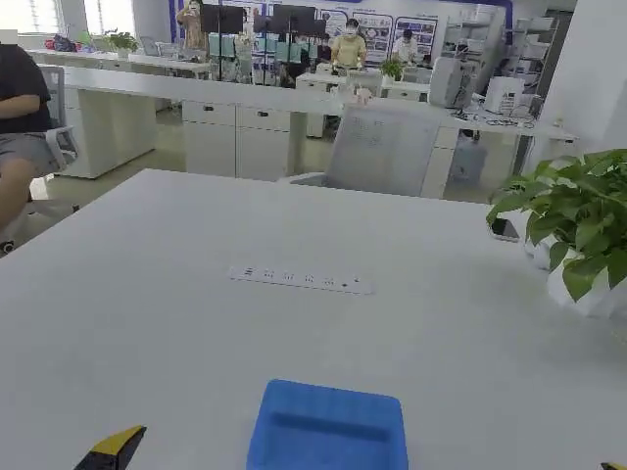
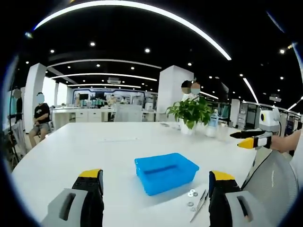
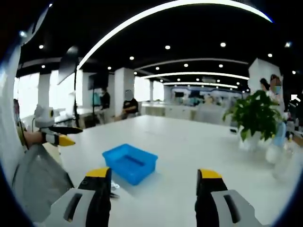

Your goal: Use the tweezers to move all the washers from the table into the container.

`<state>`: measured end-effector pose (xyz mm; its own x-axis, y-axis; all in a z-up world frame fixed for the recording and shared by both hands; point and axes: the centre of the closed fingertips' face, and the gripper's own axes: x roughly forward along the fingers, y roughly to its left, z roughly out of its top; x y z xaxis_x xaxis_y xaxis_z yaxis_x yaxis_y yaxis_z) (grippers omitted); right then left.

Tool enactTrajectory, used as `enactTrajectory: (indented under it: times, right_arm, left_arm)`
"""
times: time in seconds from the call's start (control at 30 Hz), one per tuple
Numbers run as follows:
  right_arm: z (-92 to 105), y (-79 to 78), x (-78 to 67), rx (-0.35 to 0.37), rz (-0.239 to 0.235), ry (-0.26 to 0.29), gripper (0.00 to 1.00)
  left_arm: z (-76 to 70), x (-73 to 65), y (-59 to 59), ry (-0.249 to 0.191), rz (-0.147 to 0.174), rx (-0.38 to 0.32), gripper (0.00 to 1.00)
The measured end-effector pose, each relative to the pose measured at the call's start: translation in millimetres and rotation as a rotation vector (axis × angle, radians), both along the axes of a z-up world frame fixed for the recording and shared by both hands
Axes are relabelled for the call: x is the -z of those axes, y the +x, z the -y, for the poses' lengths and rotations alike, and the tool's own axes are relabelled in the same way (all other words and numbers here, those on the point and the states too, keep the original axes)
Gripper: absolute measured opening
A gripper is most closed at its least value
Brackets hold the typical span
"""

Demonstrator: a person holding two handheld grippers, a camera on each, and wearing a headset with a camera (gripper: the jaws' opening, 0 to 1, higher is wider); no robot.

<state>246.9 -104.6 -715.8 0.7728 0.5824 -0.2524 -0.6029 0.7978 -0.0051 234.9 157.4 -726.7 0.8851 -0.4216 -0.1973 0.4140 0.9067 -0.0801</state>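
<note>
Left gripper (image 2: 155, 176) and right gripper (image 3: 153, 173), jaws apart, empty. Tweezers (image 2: 199, 206) and washers (image 2: 191, 197) lie just ahead of the left gripper's right jaw, beside the blue container (image 2: 161, 182). Advisable: close squarely across the tweezers' mid-length, clear of the washers.

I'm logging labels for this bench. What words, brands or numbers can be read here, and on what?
No text is legible.
Wall posters: print too blurred to read.
Power strip on the table: markings too small.
Blue container: no label visible.

container (image 2: 165, 172): blue, open | washers (image 2: 194, 193), tweezers (image 2: 199, 205): flat, just beside it
</note>
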Motion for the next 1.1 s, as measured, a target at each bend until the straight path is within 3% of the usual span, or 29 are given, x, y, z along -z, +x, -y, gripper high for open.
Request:
enactTrajectory:
  times: [1.1]
  right_arm:
    - [2.1,0.2,1.6,0.007,-0.009,-0.013,0.71]
  left_arm:
    - [5.4,0.9,-1.8,0.001,-0.006,0.025,0.93]
